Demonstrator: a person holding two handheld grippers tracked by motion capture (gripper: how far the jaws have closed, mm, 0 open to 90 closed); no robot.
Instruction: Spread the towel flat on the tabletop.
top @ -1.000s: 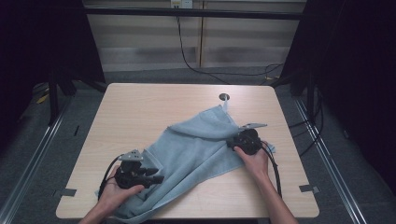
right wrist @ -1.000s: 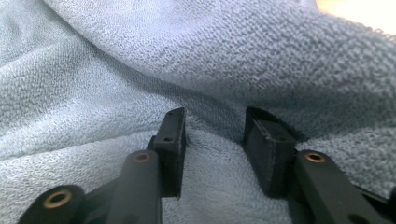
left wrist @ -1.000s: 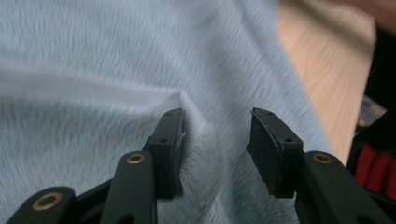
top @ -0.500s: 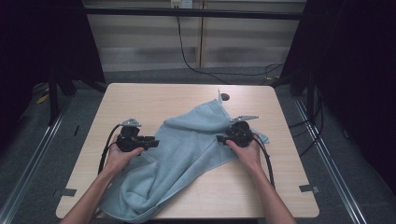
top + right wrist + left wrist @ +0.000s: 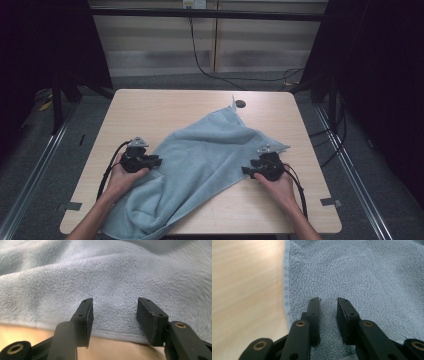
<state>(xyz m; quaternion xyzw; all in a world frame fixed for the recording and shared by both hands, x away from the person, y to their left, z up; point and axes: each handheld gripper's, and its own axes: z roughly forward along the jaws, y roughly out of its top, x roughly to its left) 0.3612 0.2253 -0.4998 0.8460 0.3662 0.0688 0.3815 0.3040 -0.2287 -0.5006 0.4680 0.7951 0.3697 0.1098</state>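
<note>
Light blue towel (image 5: 200,165) spread rumpled across the wooden table (image 5: 150,107), long axis running diagonally from the near-left edge, where it hangs over, up to a far corner by the round table hole (image 5: 240,104). At the towel's left hem, left gripper (image 5: 156,161) with jaws narrowed to a small gap, just been closing, nothing pinched between them yet; at the near right edge, right gripper (image 5: 246,170) released, jaws wider, straddling the hem without pressing. Compared with half a second ago: left gripper lower on the table, right gripper drawn nearer and rightward.
</note>
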